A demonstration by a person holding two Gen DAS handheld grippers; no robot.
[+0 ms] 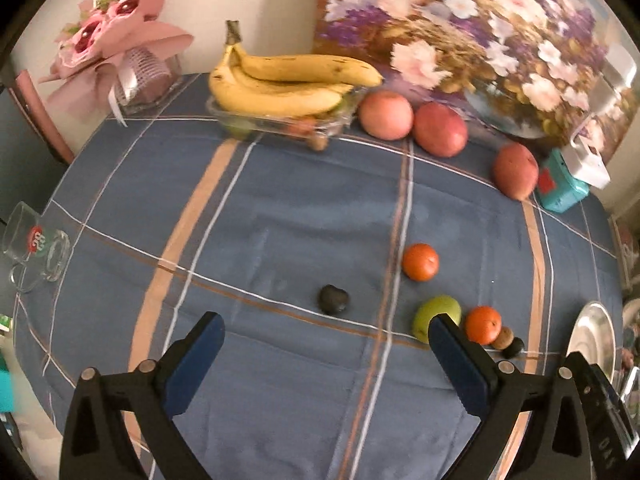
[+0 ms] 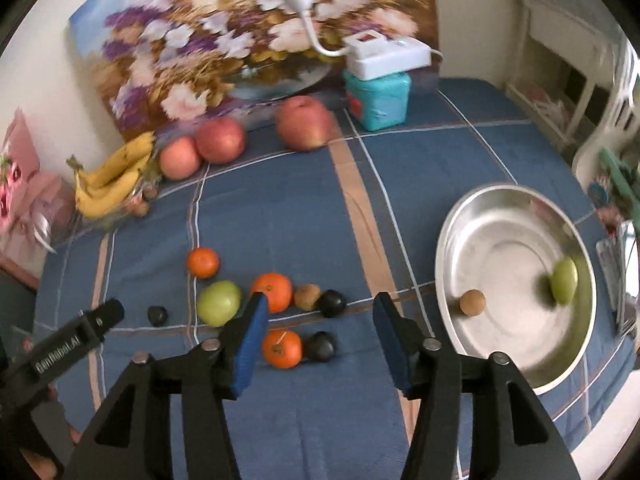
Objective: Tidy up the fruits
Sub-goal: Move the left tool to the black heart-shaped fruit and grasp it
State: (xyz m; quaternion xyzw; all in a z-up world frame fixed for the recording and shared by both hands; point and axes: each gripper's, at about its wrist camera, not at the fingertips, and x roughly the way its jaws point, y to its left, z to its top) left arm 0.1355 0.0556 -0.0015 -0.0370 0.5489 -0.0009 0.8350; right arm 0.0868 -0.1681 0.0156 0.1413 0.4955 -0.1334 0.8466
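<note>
Small fruits lie on the blue checked tablecloth [image 2: 288, 216]: oranges [image 2: 281, 348] [image 2: 274, 290] [image 2: 203, 262], a green fruit [image 2: 219, 303], a brown kiwi-like fruit [image 2: 307, 296] and dark plums [image 2: 321, 346] [image 2: 332, 303] [image 2: 157, 315]. A steel bowl [image 2: 452, 240] at the right holds a green fruit [image 2: 564, 281] and a brown fruit [image 2: 472, 302]. My right gripper [image 2: 318, 338] is open and empty just above the near orange and plum. My left gripper [image 1: 326, 354] is open and empty, with a dark plum [image 1: 333, 299] ahead and a green fruit [image 1: 434, 312] by its right finger.
Three apples [image 1: 385, 115] [image 1: 440, 129] [image 1: 515, 171] and bananas [image 1: 280, 84] on a clear tray sit at the back by a flower painting [image 1: 460, 32]. A teal box [image 2: 378, 98] with a white device, a pink bouquet [image 1: 108, 40] and a glass mug [image 1: 34, 246] stand at the edges.
</note>
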